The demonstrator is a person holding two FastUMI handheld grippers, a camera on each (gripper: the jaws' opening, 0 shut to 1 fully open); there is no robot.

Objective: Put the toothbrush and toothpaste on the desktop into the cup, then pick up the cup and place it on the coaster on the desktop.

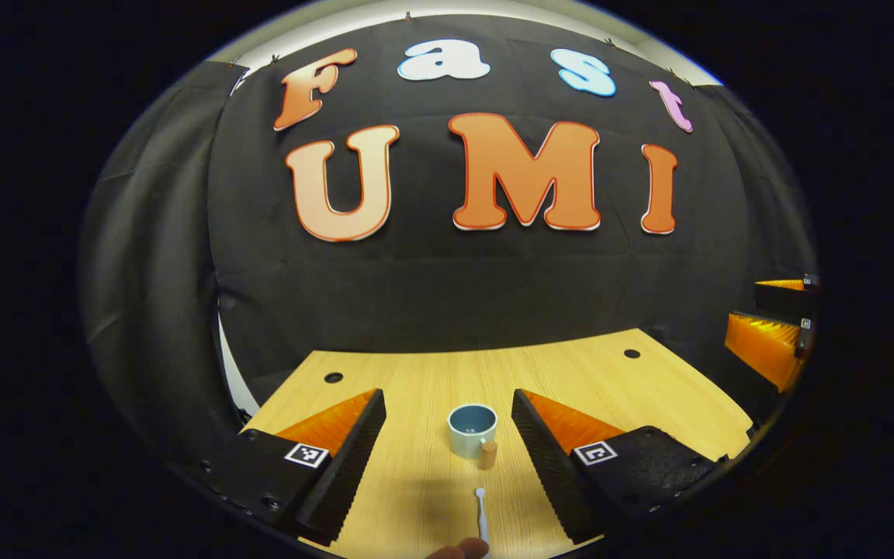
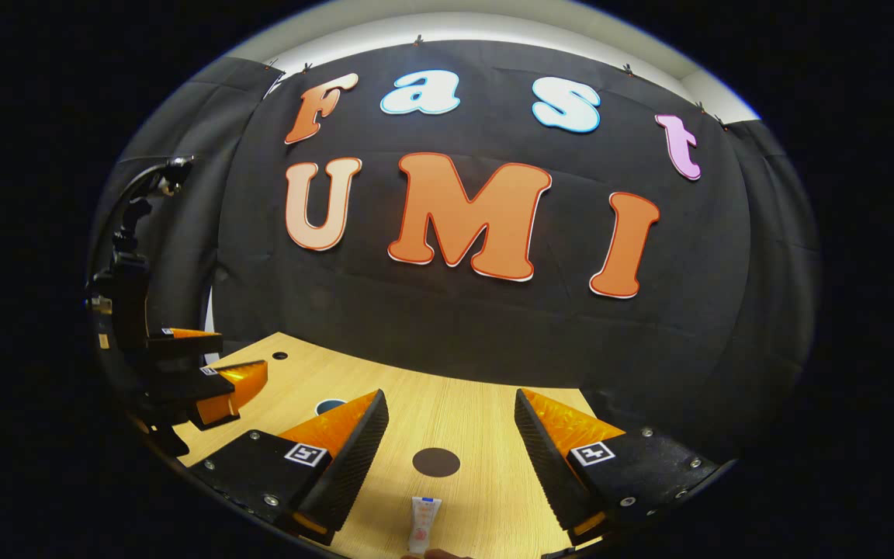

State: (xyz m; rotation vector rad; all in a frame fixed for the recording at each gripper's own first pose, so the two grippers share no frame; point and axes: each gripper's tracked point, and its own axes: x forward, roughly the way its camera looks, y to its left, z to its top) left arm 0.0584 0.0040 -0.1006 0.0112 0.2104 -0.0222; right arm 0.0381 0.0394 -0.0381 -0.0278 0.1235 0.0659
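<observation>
A black cloth wall closes the back and sides of the booth, and a pale wooden surface (image 1: 431, 380) runs up to it, with small dark holes near its far corners. In the left gripper view the surface's far edge meets the cloth and its right edge falls away just beyond the right finger; open wood lies around the things on it.

The left gripper (image 1: 447, 435) hangs above the surface with its fingers spread wide and nothing between the pads. In the right gripper view it appears at the far left as a dark body with orange fingers. The right gripper (image 2: 451, 439) is likewise released, fingers apart; the left gripper view catches it at the far right edge.

The blue cup (image 1: 472, 430) stands upright between the left gripper's fingers, free wood on both sides, its handle ending in a small cork-coloured knob toward the camera. In the right gripper view, its rim peeks out behind the left finger. The dark round coaster (image 2: 436, 462) lies flat between the right gripper's fingers. The toothpaste (image 2: 424, 524) lies near the surface's front edge, below the coaster. The white toothbrush (image 1: 481, 516) lies lengthwise near the front edge, just short of the cup.
</observation>
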